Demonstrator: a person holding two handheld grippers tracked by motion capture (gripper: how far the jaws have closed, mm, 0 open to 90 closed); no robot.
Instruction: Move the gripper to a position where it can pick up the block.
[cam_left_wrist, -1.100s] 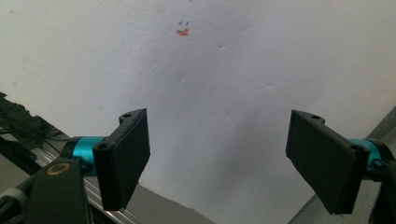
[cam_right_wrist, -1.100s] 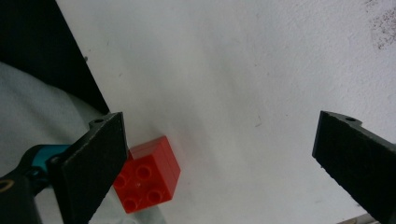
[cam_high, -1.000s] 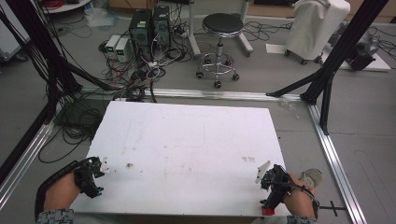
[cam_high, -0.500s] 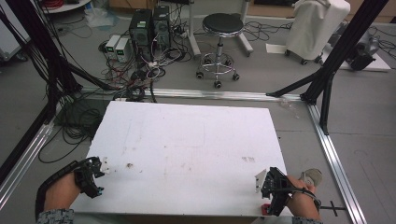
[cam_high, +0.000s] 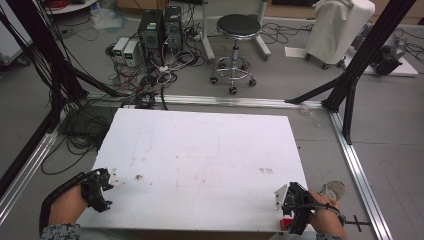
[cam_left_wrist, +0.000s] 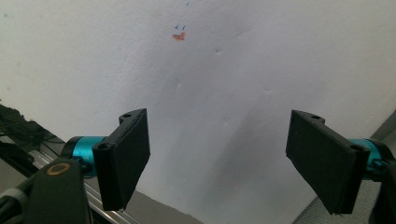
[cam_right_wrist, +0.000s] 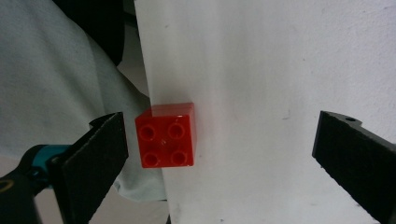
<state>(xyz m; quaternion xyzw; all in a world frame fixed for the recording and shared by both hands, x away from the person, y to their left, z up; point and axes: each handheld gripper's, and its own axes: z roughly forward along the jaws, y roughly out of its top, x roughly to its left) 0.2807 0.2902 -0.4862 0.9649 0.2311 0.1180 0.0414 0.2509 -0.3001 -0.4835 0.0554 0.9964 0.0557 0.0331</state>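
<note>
A small red four-stud brick (cam_right_wrist: 166, 140) sits right at the front edge of the white table (cam_right_wrist: 280, 70), partly overhanging it. My right gripper (cam_right_wrist: 223, 135) is open above it, the brick lying close to one jaw and apart from both. From the high view the brick (cam_high: 286, 223) shows at the table's front right corner, under the right gripper (cam_high: 292, 212). My left gripper (cam_high: 107, 182) rests at the front left edge of the table (cam_high: 210, 150). In its own view the left gripper (cam_left_wrist: 219, 121) is open over bare tabletop, nothing between the jaws.
A small orange mark (cam_left_wrist: 178, 36) lies ahead of the left gripper. Black frame posts and aluminium rails (cam_high: 357, 165) ring the table. A stool (cam_high: 238, 27), computers (cam_high: 160, 27) and cables (cam_high: 85, 130) sit on the floor behind. A shoe (cam_high: 334, 190) is beside the right hand.
The right gripper has drawn back slightly toward the table's front edge and tipped over the red brick. The left gripper has stayed in place.
</note>
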